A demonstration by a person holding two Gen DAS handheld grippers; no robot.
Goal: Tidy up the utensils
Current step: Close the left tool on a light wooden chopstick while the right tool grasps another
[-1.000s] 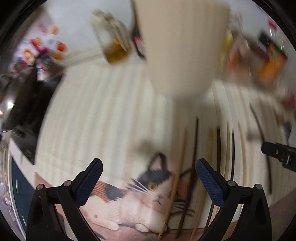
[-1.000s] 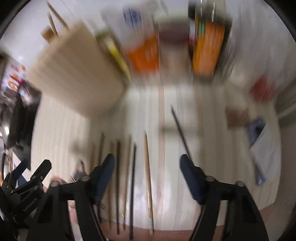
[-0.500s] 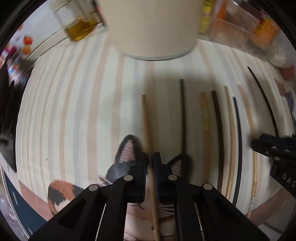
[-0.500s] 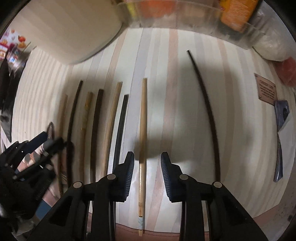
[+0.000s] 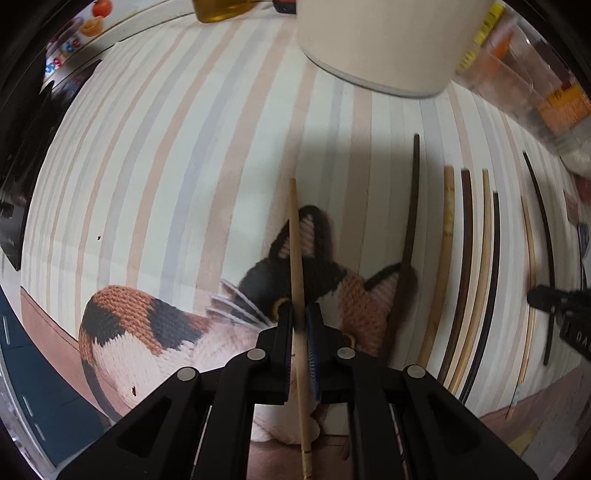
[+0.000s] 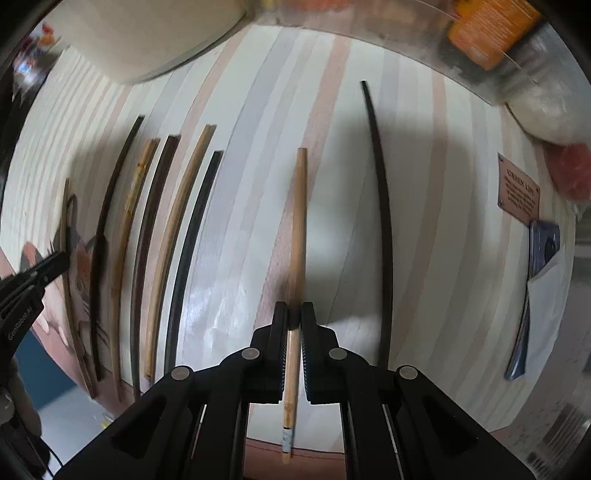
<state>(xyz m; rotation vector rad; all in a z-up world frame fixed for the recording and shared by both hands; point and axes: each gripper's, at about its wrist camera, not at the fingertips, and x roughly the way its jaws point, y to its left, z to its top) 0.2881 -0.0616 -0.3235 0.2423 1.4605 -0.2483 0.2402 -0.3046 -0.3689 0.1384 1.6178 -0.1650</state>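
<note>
Found the left gripper's [image 5: 300, 332] jaws pinching a pale chopstick [image 5: 295, 240] over the cat print [image 5: 147, 332] while easing slightly apart, and the right gripper's [image 6: 294, 325] jaws clamped on a tan chopstick [image 6: 299, 221] low over the striped table [image 6: 240, 147]. Judged the job barely begun, with five loose chopsticks [image 6: 166, 240] lying between the two and none visibly in the cream holder [image 5: 380, 44] at the far side. Caught the oil bottle [image 5: 221, 7] only from the left view, the brown card [image 6: 519, 192] only from the right.

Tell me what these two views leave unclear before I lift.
- Cream holder, left view: top cut off by the frame; contents unseen.
- Light chopstick in left claw: lower end hidden behind the claw body.
- Tan card, right view: print too small.
- Orange box, right view: blurred and cropped.
</note>
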